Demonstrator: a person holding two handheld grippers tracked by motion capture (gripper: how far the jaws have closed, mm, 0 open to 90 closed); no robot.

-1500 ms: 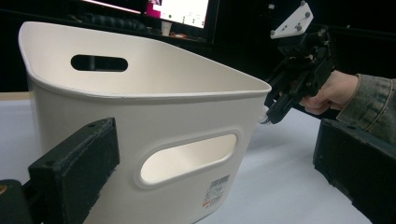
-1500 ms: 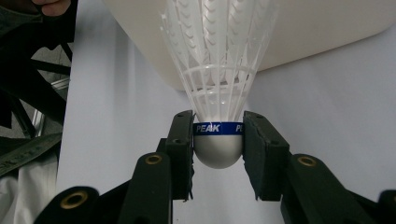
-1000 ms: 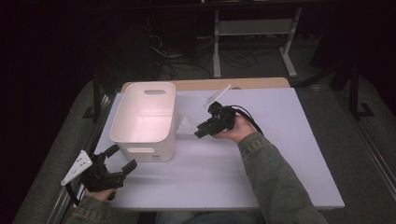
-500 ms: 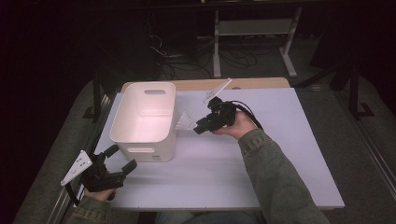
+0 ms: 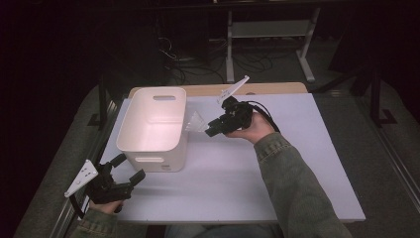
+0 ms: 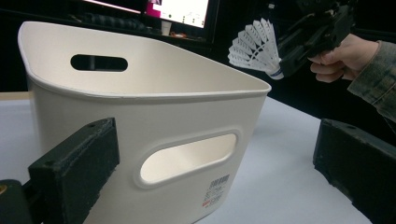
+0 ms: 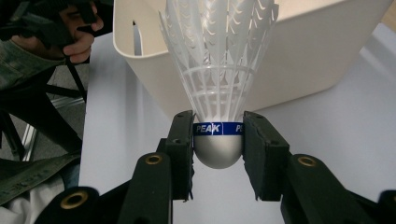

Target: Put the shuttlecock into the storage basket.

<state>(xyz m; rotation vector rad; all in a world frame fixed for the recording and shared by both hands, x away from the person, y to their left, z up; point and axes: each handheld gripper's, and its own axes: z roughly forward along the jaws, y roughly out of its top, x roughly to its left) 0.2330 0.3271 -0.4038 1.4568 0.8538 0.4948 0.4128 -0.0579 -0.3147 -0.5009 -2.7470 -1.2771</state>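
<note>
**Shuttlecock held by its cork beside the bin**

At the near left corner of the white table (image 5: pixel 297 163), the left gripper (image 5: pixel 125 171) rests low in the person's left hand (image 5: pixel 105 206), its jaws spread wide and holding nothing. In the left gripper view those two black jaws frame the near end of the white plastic bin (image 5: pixel 151 126), which stands upright on the table's left half, a cut-out handle in each end wall and a barcode sticker low on the near one.

Just right of the bin's far right rim, the right gripper (image 5: pixel 210 130) is raised above the table in the right hand (image 5: pixel 250 130) and clamped on a white feather shuttlecock (image 5: pixel 195 121). The right gripper view shows the grip plainly: both pads press the rounded cork base at its blue band, and the feather skirt points away toward the bin wall, clear of the jaws.

The shuttlecock looks very light, so it needs little squeeze. The cork is the firm part and the right place to hold; it is rounded and smooth, so it could probably roll or slip if pinched off-centre. The feathers look thin and brittle and would likely bend or snap under the pads, so they are best left untouched. With nearly all the weight in the cork, it should fall cork-first if released over the bin.
</note>
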